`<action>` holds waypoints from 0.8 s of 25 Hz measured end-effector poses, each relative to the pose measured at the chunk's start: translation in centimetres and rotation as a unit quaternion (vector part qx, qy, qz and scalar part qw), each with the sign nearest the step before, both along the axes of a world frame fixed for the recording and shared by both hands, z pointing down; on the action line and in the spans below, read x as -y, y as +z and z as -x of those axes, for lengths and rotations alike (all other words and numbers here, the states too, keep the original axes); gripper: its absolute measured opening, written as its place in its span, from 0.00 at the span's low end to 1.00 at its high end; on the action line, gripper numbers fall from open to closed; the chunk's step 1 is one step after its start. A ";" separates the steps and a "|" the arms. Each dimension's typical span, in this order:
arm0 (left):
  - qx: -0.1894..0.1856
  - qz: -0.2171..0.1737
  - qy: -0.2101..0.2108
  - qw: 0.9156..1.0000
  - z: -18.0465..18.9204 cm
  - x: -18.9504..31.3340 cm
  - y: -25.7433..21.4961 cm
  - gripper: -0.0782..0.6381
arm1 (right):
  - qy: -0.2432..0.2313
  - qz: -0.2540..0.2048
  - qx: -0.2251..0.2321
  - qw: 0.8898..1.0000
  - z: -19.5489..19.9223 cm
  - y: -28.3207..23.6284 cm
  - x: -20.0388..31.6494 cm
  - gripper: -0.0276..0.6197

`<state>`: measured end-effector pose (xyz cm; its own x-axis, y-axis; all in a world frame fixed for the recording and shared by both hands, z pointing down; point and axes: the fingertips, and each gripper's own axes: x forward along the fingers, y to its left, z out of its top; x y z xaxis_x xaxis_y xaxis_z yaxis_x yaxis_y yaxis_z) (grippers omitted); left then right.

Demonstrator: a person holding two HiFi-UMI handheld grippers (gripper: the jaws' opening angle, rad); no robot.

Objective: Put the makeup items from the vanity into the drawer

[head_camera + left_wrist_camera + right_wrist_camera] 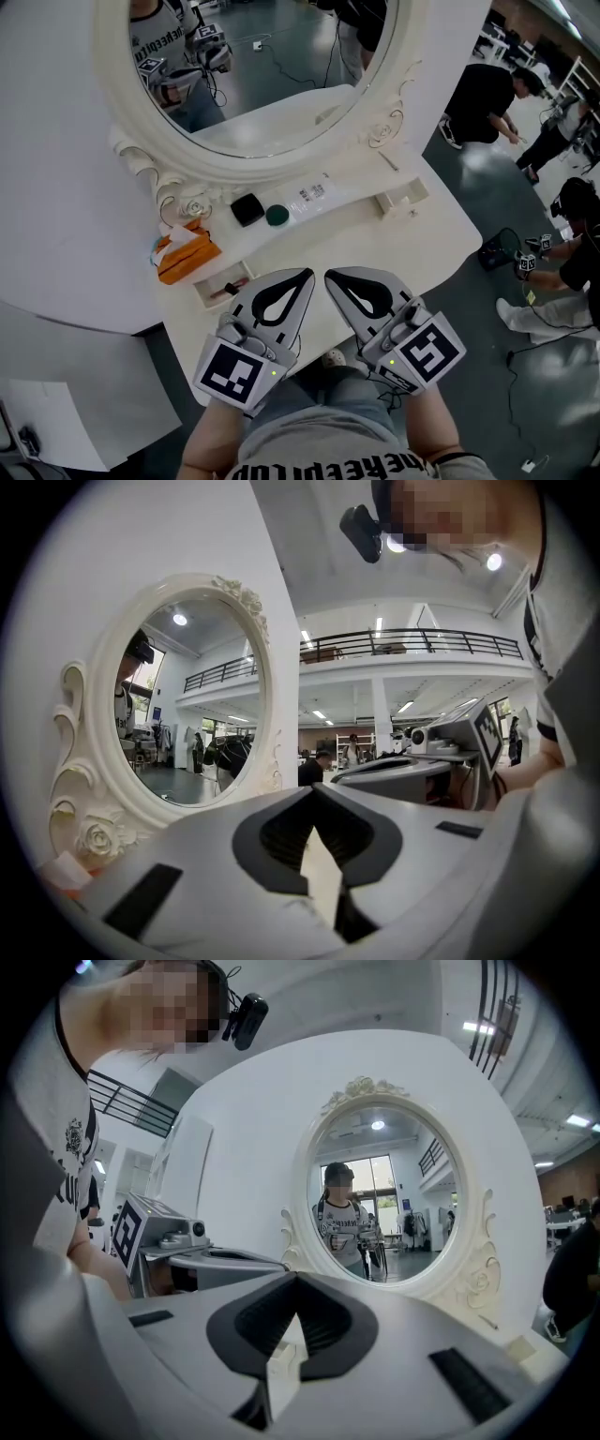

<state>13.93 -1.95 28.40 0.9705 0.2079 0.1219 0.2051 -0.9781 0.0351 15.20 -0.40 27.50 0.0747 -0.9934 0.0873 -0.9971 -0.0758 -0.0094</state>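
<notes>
At bottom centre, our left claw (pixel 302 277) and right claw (pixel 333 278) are both pinched closed, holding nothing. Just beyond, left of centre, the drawer (pixel 221 287) stands open. Farther up the desk (pixel 375 246), the black compact (pixel 247 208) and green pot (pixel 277 215) wait; we should spread 1 claw wide before reaching.

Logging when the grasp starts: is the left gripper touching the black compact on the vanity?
Apart. In the head view the left gripper sits near the front of the vanity, with bare white top between it and the black compact.
</notes>
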 end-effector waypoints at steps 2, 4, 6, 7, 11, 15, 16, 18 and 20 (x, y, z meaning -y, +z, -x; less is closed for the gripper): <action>-0.001 0.001 0.004 1.000 0.0 -0.3 -0.1 0.14 | 0.003 -0.002 0.000 1.000 0.0 -0.2 -0.4 0.07; -0.002 0.001 0.007 1.000 -0.1 -0.6 -0.2 0.14 | 0.006 -0.005 0.001 1.000 0.0 -0.3 -0.6 0.07; -0.005 0.000 0.009 1.000 -0.1 -0.8 -0.2 0.14 | 0.009 -0.008 0.001 1.000 -0.1 -0.4 -0.8 0.07; -0.006 0.000 0.010 1.000 -0.1 -0.9 -0.3 0.14 | 0.010 -0.009 0.001 1.000 -0.1 -0.5 -0.9 0.07; -0.008 -0.002 0.012 1.000 -0.1 -1.1 -0.4 0.14 | 0.010 -0.012 -0.003 1.000 -0.1 -0.6 -1.0 0.06; -0.009 -0.003 0.011 1.000 -0.1 -1.0 -0.5 0.14 | 0.007 -0.012 -0.006 1.000 0.1 -0.9 -0.9 0.06; -0.009 -0.003 0.010 1.000 0.0 -1.1 -0.6 0.14 | 0.007 -0.013 -0.007 1.000 0.1 -0.9 -0.9 0.06; -0.011 -0.004 0.011 1.000 0.0 -1.1 -0.7 0.14 | 0.006 -0.014 -0.008 1.000 0.2 -1.0 -0.9 0.06; -0.011 -0.004 0.011 1.000 0.0 -1.2 -0.7 0.14 | 0.006 -0.014 -0.009 1.000 0.2 -1.0 -1.0 0.07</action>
<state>13.93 -0.70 27.65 0.9681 0.2290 0.1015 0.2279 -0.9734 0.0220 14.97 0.60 26.46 0.0882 -0.9944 0.0577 -0.9961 -0.0880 0.0057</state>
